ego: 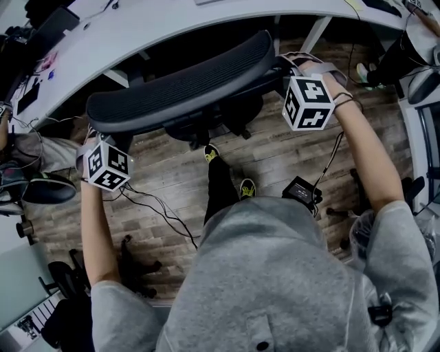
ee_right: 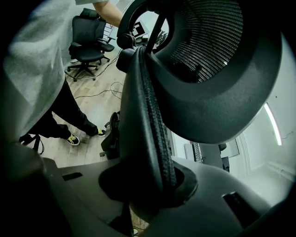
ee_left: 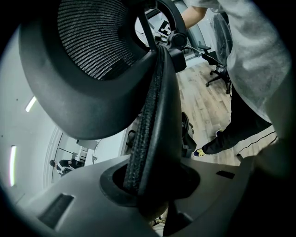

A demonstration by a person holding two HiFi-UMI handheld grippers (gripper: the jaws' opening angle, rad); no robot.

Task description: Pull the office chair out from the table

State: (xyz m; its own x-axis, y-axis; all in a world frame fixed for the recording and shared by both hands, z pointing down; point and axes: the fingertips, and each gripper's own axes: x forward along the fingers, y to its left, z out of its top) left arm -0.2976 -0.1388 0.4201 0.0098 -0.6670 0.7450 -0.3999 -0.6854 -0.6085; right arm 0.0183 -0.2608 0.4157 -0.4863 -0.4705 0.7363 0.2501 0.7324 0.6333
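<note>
The black mesh office chair [ego: 185,86] stands in front of the person, its backrest seen from above, just short of the white curved table [ego: 206,17]. My left gripper [ego: 95,141] grips the backrest's left end and my right gripper [ego: 287,69] its right end. In the left gripper view the backrest's padded rim [ee_left: 150,115] runs down between the jaws of the left gripper [ee_left: 148,183], which press on it. In the right gripper view the right gripper [ee_right: 148,183] is clamped on the rim [ee_right: 145,115] in the same way. The chair's seat and base are mostly hidden under the backrest.
The person's feet [ego: 212,152] stand on the wood floor just behind the chair. Cables [ego: 158,206] and a small black box [ego: 301,191] lie on the floor. Another office chair [ee_right: 88,37] stands behind, and more chair bases [ego: 41,189] are at the left.
</note>
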